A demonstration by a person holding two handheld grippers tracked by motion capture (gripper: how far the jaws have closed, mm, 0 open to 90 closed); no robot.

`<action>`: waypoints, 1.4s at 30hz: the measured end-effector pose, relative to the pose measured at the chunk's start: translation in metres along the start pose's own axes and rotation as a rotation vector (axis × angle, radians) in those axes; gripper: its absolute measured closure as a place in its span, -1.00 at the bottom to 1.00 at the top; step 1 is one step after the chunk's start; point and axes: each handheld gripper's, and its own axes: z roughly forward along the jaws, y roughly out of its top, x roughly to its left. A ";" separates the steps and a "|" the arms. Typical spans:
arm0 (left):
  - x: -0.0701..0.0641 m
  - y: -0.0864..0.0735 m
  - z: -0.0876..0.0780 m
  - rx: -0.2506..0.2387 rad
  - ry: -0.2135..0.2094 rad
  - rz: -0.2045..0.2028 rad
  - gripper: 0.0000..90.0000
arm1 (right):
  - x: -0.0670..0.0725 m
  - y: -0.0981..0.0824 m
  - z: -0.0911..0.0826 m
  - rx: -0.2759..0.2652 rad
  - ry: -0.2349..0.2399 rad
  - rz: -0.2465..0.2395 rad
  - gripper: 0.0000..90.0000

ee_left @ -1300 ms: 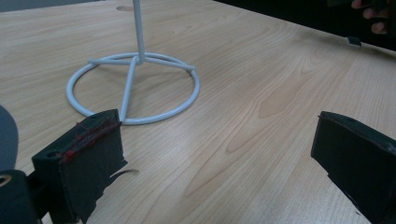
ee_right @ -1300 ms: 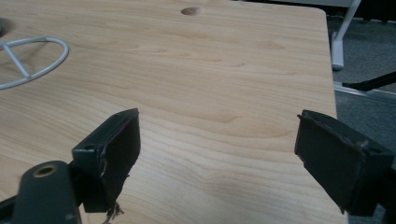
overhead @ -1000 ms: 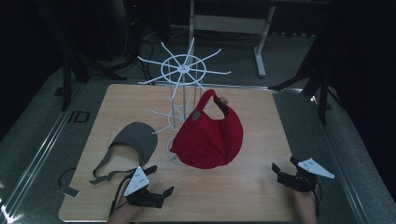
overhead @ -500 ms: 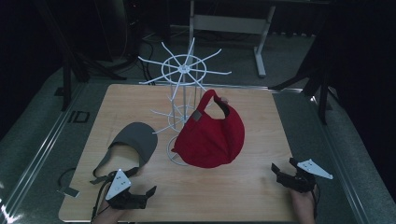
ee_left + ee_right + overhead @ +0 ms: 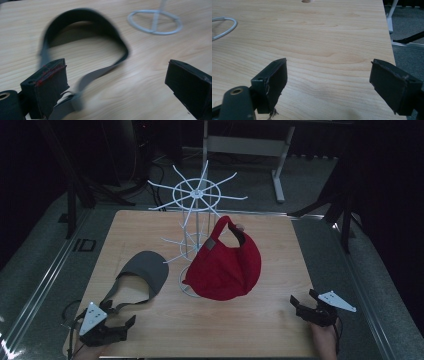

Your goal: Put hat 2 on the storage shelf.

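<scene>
A grey visor (image 5: 145, 270) lies flat on the left of the wooden table (image 5: 260, 335), its strap trailing toward the front edge. My left gripper (image 5: 127, 326) is open just in front of that strap. In the left gripper view the strap (image 5: 100, 72) loops between the spread jaws, and the left gripper (image 5: 117, 75) touches nothing. A red cap (image 5: 227, 265) hangs from a white wire rack (image 5: 197, 195) in the middle of the table. My right gripper (image 5: 301, 299) is open at the front right, and in its own view the right gripper (image 5: 329, 75) is low over bare wood.
The rack's round wire base (image 5: 155, 22) rests on the table beyond the visor, and its edge (image 5: 224, 27) lies far left of the right gripper. The table's right edge and grey floor (image 5: 407, 30) are close to the right gripper. Dark stands and cables ring the table.
My left gripper has moved left along the front edge, from below the red cap to the visor's strap. The right gripper has stayed put.
</scene>
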 end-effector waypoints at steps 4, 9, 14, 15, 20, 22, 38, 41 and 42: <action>0.013 -0.006 -0.001 0.038 0.096 -0.037 -0.90 | 0.001 0.000 0.000 0.003 0.004 -0.005 -0.68; 0.022 -0.014 0.004 0.085 0.136 -0.080 -0.91 | 0.000 0.000 0.001 0.006 0.009 -0.002 -0.68; 0.028 -0.012 0.011 0.110 0.150 -0.089 -0.91 | 0.000 -0.001 0.001 0.007 0.013 -0.004 -0.67; 0.030 -0.012 0.012 0.115 0.146 -0.093 -0.91 | 0.000 -0.001 0.001 0.008 0.013 -0.002 -0.67; 0.033 -0.010 0.021 0.171 0.158 -0.066 -0.89 | -0.001 -0.001 0.000 0.008 0.011 0.004 -0.67; 0.034 -0.009 0.024 0.197 0.162 -0.065 -0.86 | -0.001 -0.001 0.000 0.007 0.011 0.002 -0.67; 0.034 -0.004 0.036 0.230 0.154 -0.062 0.30 | 0.000 -0.001 0.002 0.022 0.009 -0.002 -0.67; 0.034 -0.003 0.038 0.230 0.159 -0.070 0.67 | 0.000 -0.001 0.002 0.022 0.010 -0.001 -0.67; 0.034 -0.002 0.039 0.229 0.159 -0.078 0.76 | 0.000 -0.002 0.002 0.023 0.011 -0.001 -0.67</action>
